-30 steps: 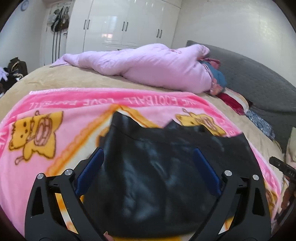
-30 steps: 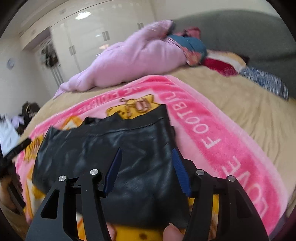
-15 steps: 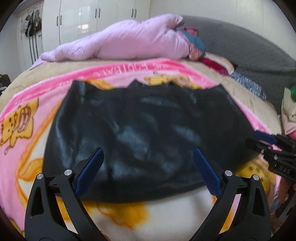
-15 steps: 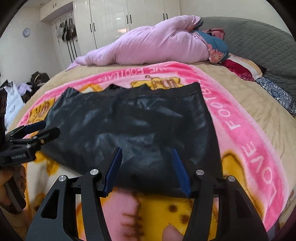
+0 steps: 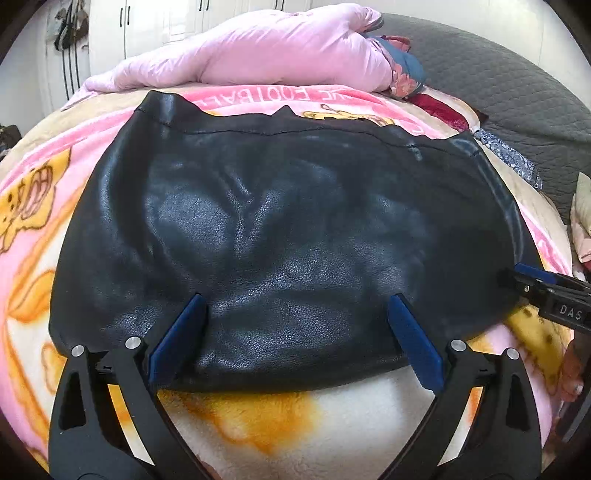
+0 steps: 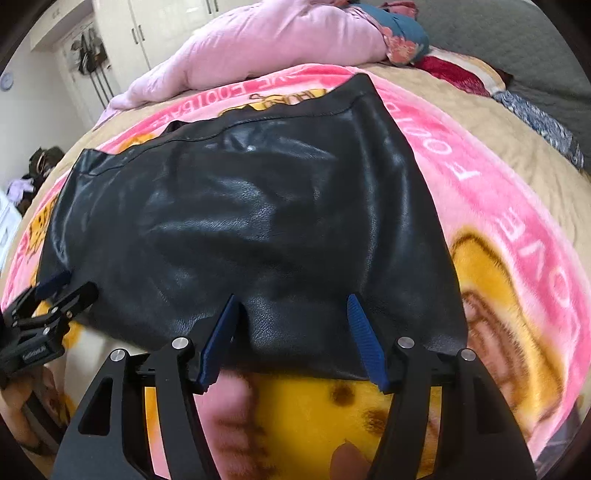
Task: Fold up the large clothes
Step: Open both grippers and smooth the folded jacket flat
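Both cameras sit closer to the black leather garment (image 5: 280, 236) than half a second ago, so that it fills more of each view; the left gripper (image 5: 295, 306) hangs over the garment's near edge with its blue pads (image 5: 177, 336) spread wide and nothing between them, and that spread is the same as before; the right gripper (image 6: 291, 306) is also open, its pads (image 6: 364, 339) set closer together than the left pair, over the near right part of the garment, gripping nothing.

The garment lies spread and folded into a wide dark slab on the pink and yellow cartoon blanket (image 5: 258, 417), its far hem toward the lettering along the blanket's border and its near edge just ahead of both sets of fingers; whether the fingertips touch the leather I cannot tell; shallow creases run across the middle of the leather.

From the left wrist view the right gripper (image 5: 546, 291) shows at the right margin beside the garment's right end; from the right wrist view the left gripper (image 6: 48, 306) shows at the left margin by the garment's left end.

Behind the blanket a pale pink quilt (image 5: 258, 48) lies bunched across the bed; a grey padded headboard (image 5: 517, 85) stands to the right of it; white wardrobe doors (image 6: 162, 26) stand behind.
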`<state>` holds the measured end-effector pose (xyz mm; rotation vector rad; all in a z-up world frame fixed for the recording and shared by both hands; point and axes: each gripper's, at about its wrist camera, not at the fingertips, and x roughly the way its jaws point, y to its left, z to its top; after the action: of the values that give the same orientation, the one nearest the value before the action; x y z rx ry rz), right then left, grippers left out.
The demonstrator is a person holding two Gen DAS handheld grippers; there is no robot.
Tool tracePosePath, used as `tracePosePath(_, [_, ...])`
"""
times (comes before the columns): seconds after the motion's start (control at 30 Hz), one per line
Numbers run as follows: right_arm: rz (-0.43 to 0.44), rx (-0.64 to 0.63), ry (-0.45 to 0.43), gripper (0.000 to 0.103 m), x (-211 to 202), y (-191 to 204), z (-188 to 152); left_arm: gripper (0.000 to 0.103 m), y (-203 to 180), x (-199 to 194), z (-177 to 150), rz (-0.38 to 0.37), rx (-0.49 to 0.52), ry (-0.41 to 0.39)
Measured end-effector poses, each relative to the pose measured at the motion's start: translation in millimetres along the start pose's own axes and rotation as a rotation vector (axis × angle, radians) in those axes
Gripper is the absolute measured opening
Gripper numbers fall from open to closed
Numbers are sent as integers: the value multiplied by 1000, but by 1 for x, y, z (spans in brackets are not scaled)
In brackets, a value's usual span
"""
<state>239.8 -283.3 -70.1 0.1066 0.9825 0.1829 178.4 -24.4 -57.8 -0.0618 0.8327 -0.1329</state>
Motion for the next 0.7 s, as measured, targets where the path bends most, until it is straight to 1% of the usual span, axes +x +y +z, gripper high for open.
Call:
tracePosePath(0.1, [-5, 6, -6, 60, -2, 2, 0, 92, -2, -6, 1, 5, 0, -8])
tracePosePath(0.13, [-11, -2, -12, 61, -6, 4, 1, 91, -3, -11, 2, 8, -1, -11])
tracePosePath(0.23, [39, 19, -32, 75, -24, 5, 2, 91, -6, -22, 3, 5, 2, -17])
tracePosePath(0.27, [51, 30, -36, 77, -29, 4, 1, 91, -7, -25, 2, 0, -3, -19])
tracePosePath(0.33, [49, 32, -52, 79, -40, 4, -1, 92, -6, -30, 2, -23, -26, -20])
tracePosePath(0.4, [56, 30, -69, 85, -47, 5, -1, 92, -7, -36, 1, -37, -44, -22])
tracePosePath(0.47, [57, 30, -84, 94, -56, 5, -2, 93, -8, -40, 1, -42, -54, -23])
tracePosePath(0.53, [61, 30, -96, 96, -64, 6, -4, 93, -9, -44, 1, -44, -63, -29])
tracePosePath(0.7, [76, 33, -125, 97, -79, 7, -7, 93, -13, -55, 1, -14, -51, -33])
